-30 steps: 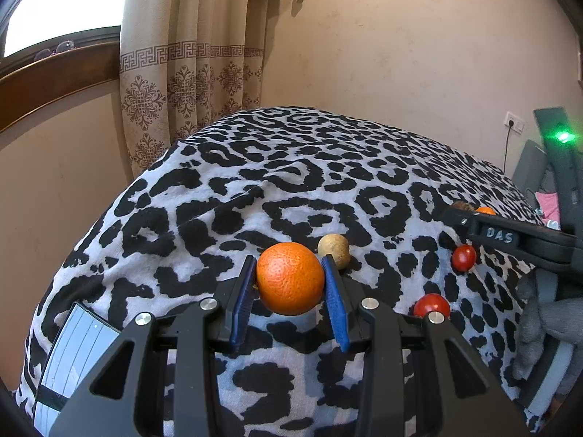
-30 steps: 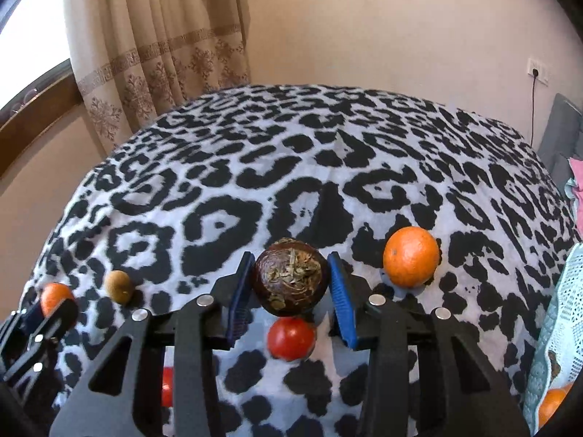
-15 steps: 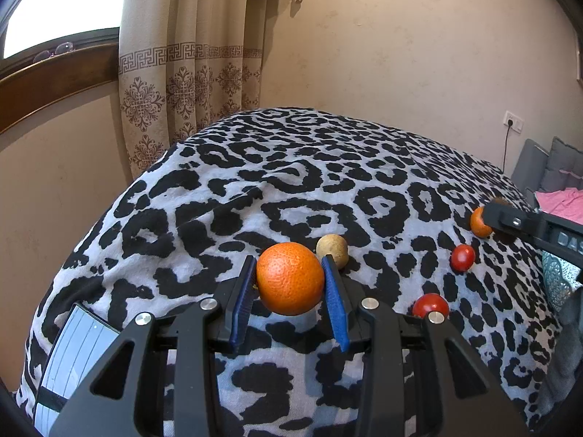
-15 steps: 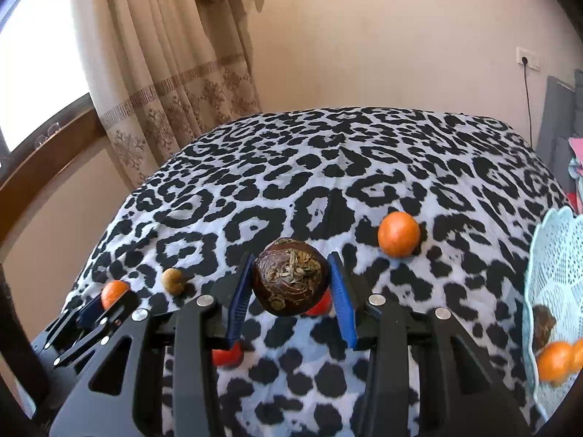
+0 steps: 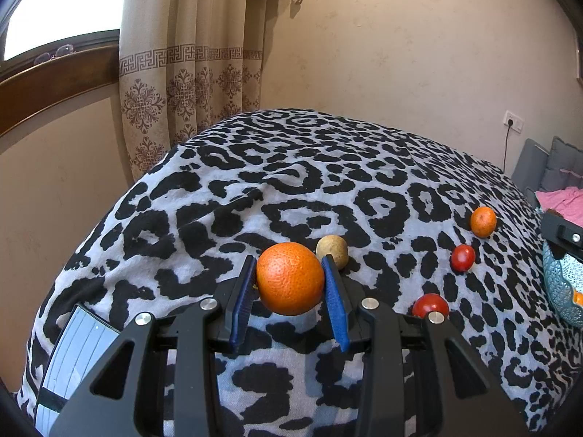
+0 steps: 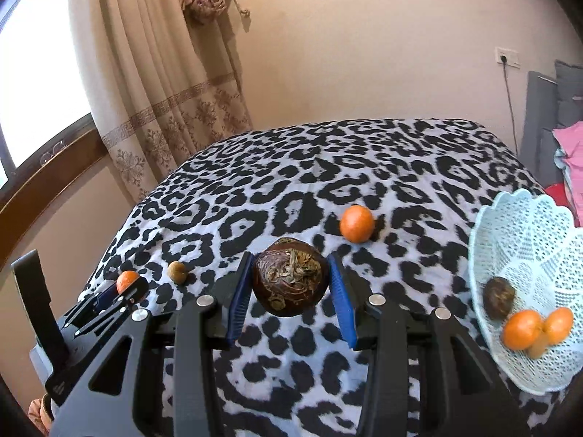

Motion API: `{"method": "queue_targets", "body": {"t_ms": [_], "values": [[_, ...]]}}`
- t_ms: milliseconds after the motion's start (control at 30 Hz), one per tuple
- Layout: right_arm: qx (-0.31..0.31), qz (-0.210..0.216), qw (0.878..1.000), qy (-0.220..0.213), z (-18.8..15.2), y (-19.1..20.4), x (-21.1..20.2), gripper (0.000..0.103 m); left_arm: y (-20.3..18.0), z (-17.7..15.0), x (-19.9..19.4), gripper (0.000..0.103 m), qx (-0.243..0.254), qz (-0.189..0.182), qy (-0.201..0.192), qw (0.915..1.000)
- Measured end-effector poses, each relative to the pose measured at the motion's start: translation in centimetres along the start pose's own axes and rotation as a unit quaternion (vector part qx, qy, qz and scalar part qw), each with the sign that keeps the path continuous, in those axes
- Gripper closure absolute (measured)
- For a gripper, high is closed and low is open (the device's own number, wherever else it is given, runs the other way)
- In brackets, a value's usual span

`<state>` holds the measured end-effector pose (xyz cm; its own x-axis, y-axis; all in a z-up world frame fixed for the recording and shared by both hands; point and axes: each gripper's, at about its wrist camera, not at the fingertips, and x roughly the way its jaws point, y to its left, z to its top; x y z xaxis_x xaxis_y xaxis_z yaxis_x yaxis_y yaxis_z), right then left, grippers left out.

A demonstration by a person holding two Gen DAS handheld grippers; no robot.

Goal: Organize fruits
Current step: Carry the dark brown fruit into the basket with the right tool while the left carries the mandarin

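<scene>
My left gripper (image 5: 289,284) is shut on a large orange (image 5: 290,278), held above the leopard-print cloth. My right gripper (image 6: 290,284) is shut on a dark brown round fruit (image 6: 290,282), also held above the cloth. On the cloth lie a tan round fruit (image 5: 332,250), two red fruits (image 5: 463,257) (image 5: 430,305) and a small orange (image 5: 483,221). The pale blue lattice bowl (image 6: 517,218) at the right holds a brown fruit (image 6: 499,298) and oranges (image 6: 523,329). The left gripper (image 6: 122,289) shows at the far left of the right wrist view.
A phone-like flat device (image 5: 73,357) lies at the cloth's near left edge. A curtain (image 5: 189,73) and a wooden window sill (image 5: 54,80) stand behind on the left. Grey cushions and pink cloth (image 5: 561,189) are at the far right.
My right gripper has lifted and drawn back to the right with the brown fruit, bringing the bowl into view. My left gripper has held still with the orange.
</scene>
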<state>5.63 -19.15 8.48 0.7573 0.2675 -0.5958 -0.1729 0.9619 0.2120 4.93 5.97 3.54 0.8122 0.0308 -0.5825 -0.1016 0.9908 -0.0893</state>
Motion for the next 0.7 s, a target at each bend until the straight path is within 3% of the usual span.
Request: {"method": "queue_targets", "body": {"t_ms": [700], "values": [[0.098,-0.095,0.99,-0.038,-2.4,-11.6,-7.0,0.061,-0.4,0.0,-1.4,0.066,0.01,0.014,-0.016,0.9997]]}}
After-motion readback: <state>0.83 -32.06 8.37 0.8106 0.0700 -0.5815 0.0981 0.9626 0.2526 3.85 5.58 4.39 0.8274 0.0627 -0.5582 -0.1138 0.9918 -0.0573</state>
